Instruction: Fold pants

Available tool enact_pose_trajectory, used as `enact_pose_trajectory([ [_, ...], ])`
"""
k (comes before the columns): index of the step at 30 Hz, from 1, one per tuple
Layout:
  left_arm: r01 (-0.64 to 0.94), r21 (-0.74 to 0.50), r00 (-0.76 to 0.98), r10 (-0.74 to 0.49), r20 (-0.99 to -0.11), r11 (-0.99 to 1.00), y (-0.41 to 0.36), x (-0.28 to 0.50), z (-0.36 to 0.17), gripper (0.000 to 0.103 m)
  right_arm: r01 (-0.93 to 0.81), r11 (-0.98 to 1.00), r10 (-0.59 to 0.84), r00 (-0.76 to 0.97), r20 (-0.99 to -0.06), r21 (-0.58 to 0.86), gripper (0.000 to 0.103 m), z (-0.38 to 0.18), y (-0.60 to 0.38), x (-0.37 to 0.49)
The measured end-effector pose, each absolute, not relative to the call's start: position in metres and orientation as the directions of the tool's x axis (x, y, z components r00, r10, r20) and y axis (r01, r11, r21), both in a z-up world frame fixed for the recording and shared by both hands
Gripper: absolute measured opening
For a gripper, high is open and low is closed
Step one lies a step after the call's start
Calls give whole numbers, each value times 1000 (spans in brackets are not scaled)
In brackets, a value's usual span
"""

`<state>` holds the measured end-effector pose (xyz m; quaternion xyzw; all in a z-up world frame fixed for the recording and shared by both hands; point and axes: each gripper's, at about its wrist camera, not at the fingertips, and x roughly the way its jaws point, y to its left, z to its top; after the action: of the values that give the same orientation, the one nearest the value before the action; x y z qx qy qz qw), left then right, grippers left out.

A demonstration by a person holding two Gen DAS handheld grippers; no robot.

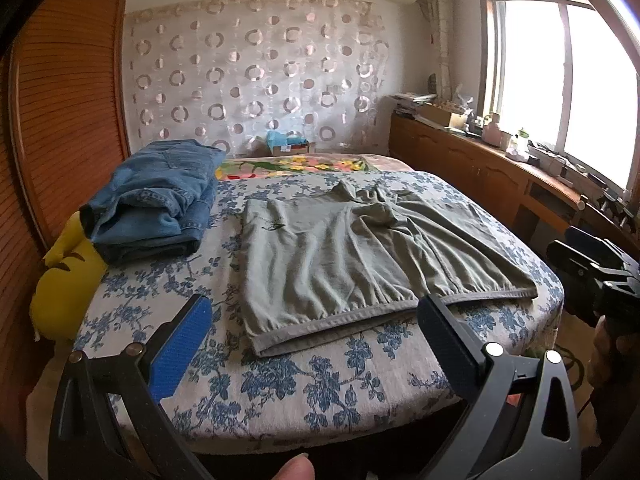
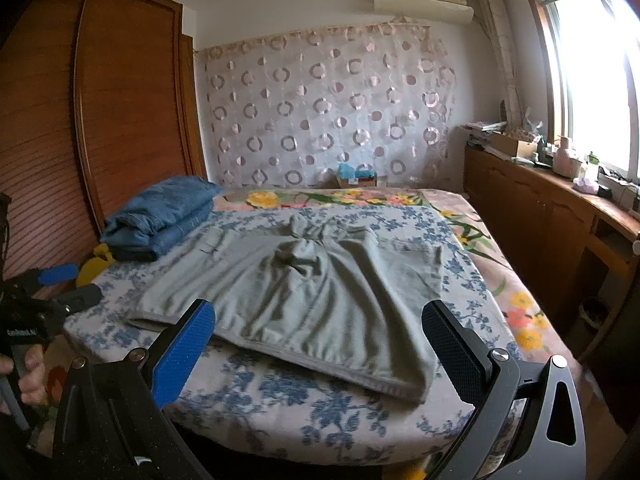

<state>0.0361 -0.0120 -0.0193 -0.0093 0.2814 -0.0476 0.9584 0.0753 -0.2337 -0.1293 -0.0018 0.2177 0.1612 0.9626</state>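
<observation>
Grey-green pants (image 1: 340, 248) (image 2: 304, 288) lie spread on the bed's blue floral sheet (image 1: 320, 392) (image 2: 280, 400). Their elastic waistband faces the near edge and the legs bunch up at the far end. My left gripper (image 1: 314, 304) hovers open just short of the waistband, holding nothing. My right gripper (image 2: 319, 308) is open too, over the waistband's right part, empty. Each gripper also shows in the other's view: the right gripper (image 1: 592, 268) off the bed's right corner, the left gripper (image 2: 60, 284) by the bed's left side.
A stack of folded blue jeans (image 1: 160, 204) (image 2: 160, 216) sits at the bed's far left, with a yellow plush (image 1: 64, 280) beside it. A wooden wardrobe (image 1: 68, 120) stands left. A cluttered low cabinet (image 1: 480, 168) runs under the window on the right.
</observation>
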Motion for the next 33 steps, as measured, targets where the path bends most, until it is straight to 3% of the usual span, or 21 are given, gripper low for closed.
enact_pose_trajectory([
  [10, 152, -15, 834, -136, -535, 988, -22, 60, -18, 103, -293, 956, 276, 850, -449, 33, 101, -123, -238, 97],
  [19, 222, -57, 786, -214, -580, 973, -32, 90, -35, 103, -331, 942, 311, 811, -495, 49, 92, -106, -249, 141],
  [25, 240, -68, 759, -231, -608, 968, -36, 106, -45, 103, -321, 946, 292, 777, -557, 48, 73, -116, -259, 182],
  [26, 244, -71, 756, -235, -611, 967, -37, 108, -46, 103, -322, 945, 292, 765, -575, 51, 58, -118, -258, 189],
  [27, 248, -74, 752, -240, -614, 966, -37, 109, -48, 103, -322, 945, 293, 750, -593, 60, 52, -121, -259, 197],
  [33, 242, -85, 728, -239, -643, 967, -38, 119, -58, 103, -240, 967, 233, 707, -668, 83, 46, -130, -275, 246],
])
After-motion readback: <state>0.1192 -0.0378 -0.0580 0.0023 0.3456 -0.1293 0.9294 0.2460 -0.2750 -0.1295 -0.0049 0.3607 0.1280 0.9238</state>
